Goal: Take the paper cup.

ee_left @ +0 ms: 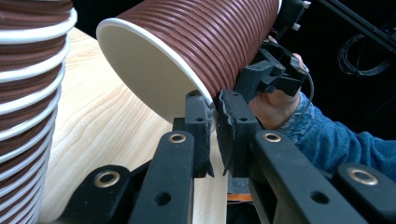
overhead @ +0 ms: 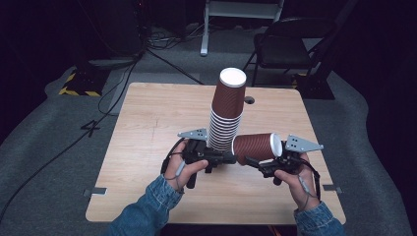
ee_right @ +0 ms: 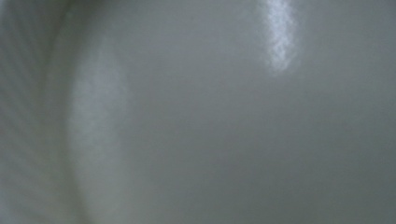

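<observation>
Left tongs [ee_left: 212,123] pinch the cup [ee_left: 201,42] rim (right tongs' [overhead: 255,163] grip unclear).

cup stack [overhead: 226,115] blocking centre, table [overhead: 147,123] sides open

The high view looks from above the person's side, forward and down on the whole table [overhead: 147,196], with floor and a chair [overhead: 285,46] behind. The left gripper view sits low, very near the table, and faces the lying cup [ee_left: 196,42] beside the stack [ee_left: 28,116]; both views share these. The right gripper view is pressed close to a pale, blurred surface.
</observation>
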